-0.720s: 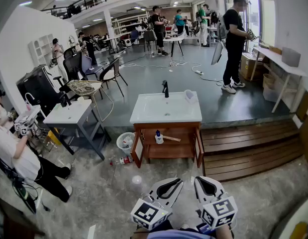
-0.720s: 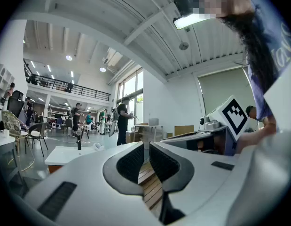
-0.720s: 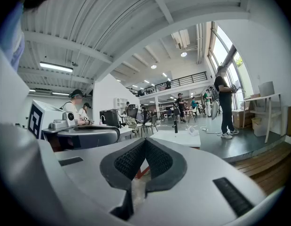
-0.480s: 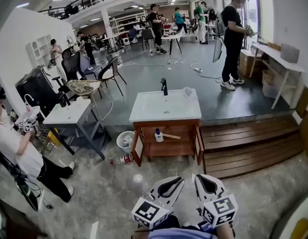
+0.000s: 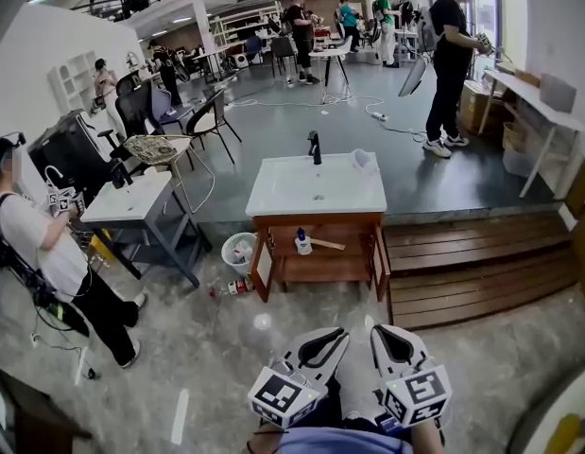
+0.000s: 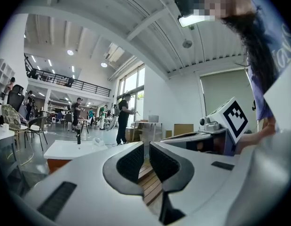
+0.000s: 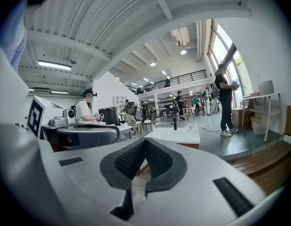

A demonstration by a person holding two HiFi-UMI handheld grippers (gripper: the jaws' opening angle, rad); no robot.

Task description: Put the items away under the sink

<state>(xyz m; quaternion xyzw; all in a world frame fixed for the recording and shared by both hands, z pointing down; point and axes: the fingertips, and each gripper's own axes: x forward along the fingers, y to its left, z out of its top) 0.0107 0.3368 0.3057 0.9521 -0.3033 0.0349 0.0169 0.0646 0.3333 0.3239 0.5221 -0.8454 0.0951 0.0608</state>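
Items for the task sit well ahead of me. A white bottle (image 5: pixel 302 243) with a blue cap stands on the open shelf under the sink (image 5: pixel 273 197), and a wooden-handled tool (image 5: pixel 328 245) lies just to its right on the same shelf. The wooden cabinet (image 5: pixel 316 223) has both doors swung open. A black faucet (image 5: pixel 314 147) rises at the far edge of the basin, and a small white object (image 5: pixel 363 159) rests at its far right corner. Left of the cabinet a round bin (image 5: pixel 238 251) stands on the floor, with another bottle (image 5: pixel 232 288) lying on its side just near of it. Wooden steps (image 5: pixel 472 272) run off to the right.

My left fingers (image 5: pixel 337 336) hang low in the near foreground. Their pads are almost together with only a thin slit between them (image 6: pixel 144 154), and they grip nothing. My right fingers (image 5: pixel 376 331) are just beside them, tips pressed closed (image 7: pixel 145 147) and likewise empty. Both are well apart from the cabinet.
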